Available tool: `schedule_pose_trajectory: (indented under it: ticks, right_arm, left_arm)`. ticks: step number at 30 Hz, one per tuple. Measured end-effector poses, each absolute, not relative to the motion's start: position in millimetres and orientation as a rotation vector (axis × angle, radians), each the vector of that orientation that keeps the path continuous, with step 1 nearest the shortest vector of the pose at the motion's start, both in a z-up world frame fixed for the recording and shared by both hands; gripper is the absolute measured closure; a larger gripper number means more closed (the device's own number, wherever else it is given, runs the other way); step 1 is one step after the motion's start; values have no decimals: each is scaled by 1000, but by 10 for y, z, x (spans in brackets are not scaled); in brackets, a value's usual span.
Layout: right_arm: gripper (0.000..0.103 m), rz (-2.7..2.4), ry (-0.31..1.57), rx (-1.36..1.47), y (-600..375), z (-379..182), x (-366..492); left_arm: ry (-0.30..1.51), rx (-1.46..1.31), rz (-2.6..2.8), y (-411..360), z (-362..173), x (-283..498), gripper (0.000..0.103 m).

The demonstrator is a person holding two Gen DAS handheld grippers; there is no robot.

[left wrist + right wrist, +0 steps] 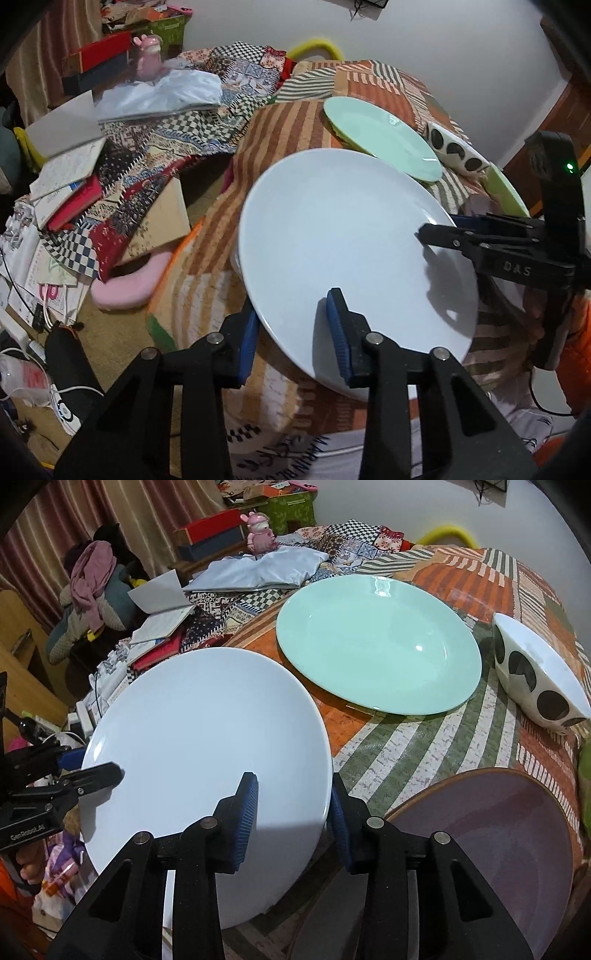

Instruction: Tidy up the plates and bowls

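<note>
A large white plate (343, 229) (207, 731) sits tilted over the striped bedspread (424, 738), with both grippers on opposite rims. My left gripper (293, 338) is shut on its near rim, one blue pad above and one below. My right gripper (293, 818) is shut on the plate's right rim in the same way. Each gripper also shows in the other's view, the right gripper (424, 232) and the left gripper (110, 771). A mint green plate (376, 642) (384, 136) lies flat behind. A white bowl with black spots (535, 679) (458, 151) leans on its side at the right. A purple plate (491, 842) lies at the near right.
Books and papers (66, 184), a folded pale cloth (162, 96) and a pink toy (260, 531) clutter the patchwork cover to the left and back. Cables and a power strip (22, 343) lie on the floor at the left. A wall stands behind the bed.
</note>
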State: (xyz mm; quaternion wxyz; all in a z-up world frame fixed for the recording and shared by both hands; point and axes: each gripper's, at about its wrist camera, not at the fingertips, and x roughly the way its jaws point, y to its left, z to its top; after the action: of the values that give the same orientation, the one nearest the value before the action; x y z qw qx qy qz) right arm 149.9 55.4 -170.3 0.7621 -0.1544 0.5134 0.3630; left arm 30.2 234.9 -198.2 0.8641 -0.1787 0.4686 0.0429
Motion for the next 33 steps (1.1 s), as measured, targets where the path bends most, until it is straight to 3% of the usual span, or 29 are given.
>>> schedule_pose_trajectory:
  ticks: [33]
  right_arm:
    - [68, 742, 984, -157, 135, -1262, 1446]
  left_arm:
    - [814, -360, 93, 2096, -1469, 429, 67]
